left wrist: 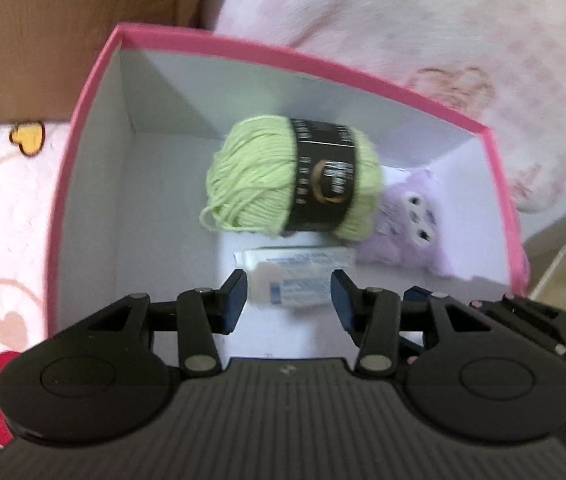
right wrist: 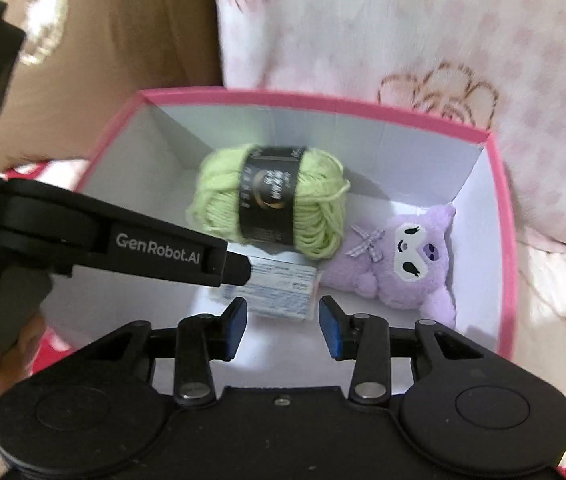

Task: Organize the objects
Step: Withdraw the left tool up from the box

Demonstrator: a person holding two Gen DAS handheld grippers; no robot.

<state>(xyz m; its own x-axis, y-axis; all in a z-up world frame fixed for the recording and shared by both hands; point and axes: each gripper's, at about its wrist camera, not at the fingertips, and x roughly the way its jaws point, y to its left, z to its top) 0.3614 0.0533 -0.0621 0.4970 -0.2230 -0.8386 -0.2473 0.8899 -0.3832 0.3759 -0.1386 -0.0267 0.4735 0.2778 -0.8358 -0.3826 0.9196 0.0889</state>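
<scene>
Pink box sat on pale blanket, near edge cut off by grippers. Inside: green yarn ball at far wall, purple plush at right, small white packet near, print blurred, partly hidden. Left gripper and right gripper both spread, pinching nothing.

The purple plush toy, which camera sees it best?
The right wrist view: the purple plush toy shows whole there, with its face and bow, lying in the pink box. In the left wrist view the toy is blurred and partly hidden behind the green yarn.
</scene>
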